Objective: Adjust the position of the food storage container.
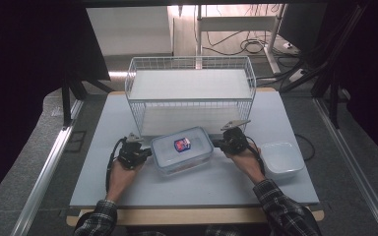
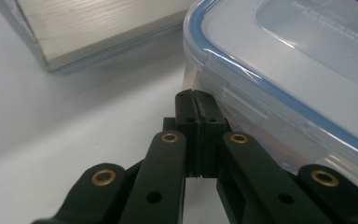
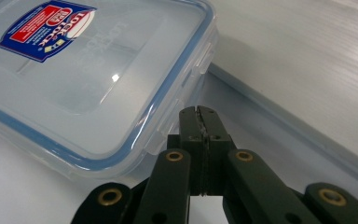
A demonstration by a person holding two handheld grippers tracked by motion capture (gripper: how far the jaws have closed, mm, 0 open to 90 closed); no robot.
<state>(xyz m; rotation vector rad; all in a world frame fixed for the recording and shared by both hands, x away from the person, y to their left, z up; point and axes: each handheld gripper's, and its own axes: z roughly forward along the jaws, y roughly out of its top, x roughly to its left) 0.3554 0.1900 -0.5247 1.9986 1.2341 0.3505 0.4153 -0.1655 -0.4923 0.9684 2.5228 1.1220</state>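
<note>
A lidded clear box [image 1: 182, 149] sat at centre frame, contents unclear. The left gripper [image 1: 137, 153] and right gripper [image 1: 228, 141], jaws together, flanked it. An empty tub [image 1: 281, 159] lay lower right.

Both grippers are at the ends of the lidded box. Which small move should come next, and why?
Probably hook each end latch and lift it outward. The left gripper and right gripper are shut, tips under the box's lid flaps, and the lid still sits closed.
</note>
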